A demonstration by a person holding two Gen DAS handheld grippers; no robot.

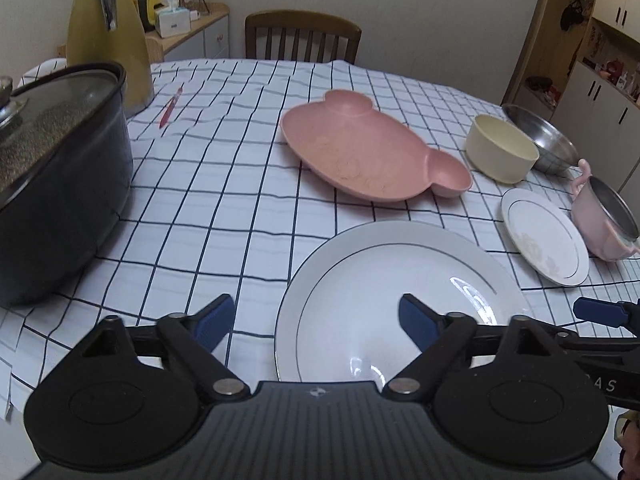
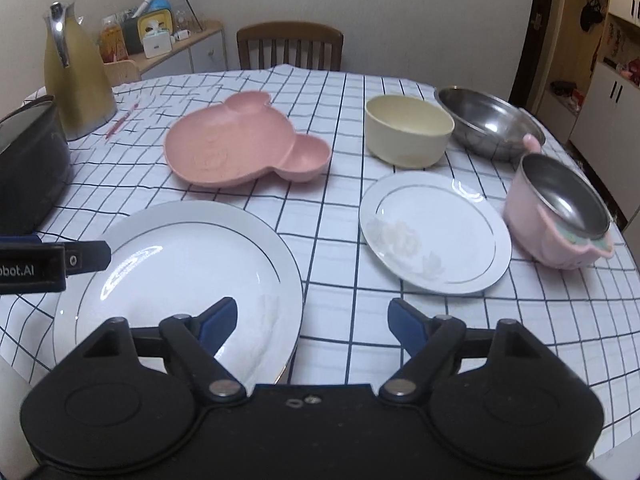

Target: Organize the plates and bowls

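Note:
A large white plate (image 1: 384, 292) (image 2: 180, 276) lies at the table's near edge. A small white plate (image 1: 544, 236) (image 2: 436, 232) lies to its right. A pink bear-shaped plate (image 1: 360, 148) (image 2: 236, 144) sits further back. A cream bowl (image 1: 500, 148) (image 2: 408, 128), a steel bowl (image 1: 540, 136) (image 2: 488, 124) and a pink steel-lined bowl (image 1: 604, 220) (image 2: 560, 216) stand at the right. My left gripper (image 1: 316, 324) is open and empty over the large plate's left rim. My right gripper (image 2: 312, 320) is open and empty, by that plate's right rim.
A dark lidded pot (image 1: 52, 184) (image 2: 28, 160) and a yellow jug (image 1: 108, 36) (image 2: 76, 76) stand at the left. A red pen (image 1: 170, 108) lies near the jug. A wooden chair (image 1: 302, 36) stands behind the checked tablecloth (image 1: 224, 184). Cabinets stand at the right.

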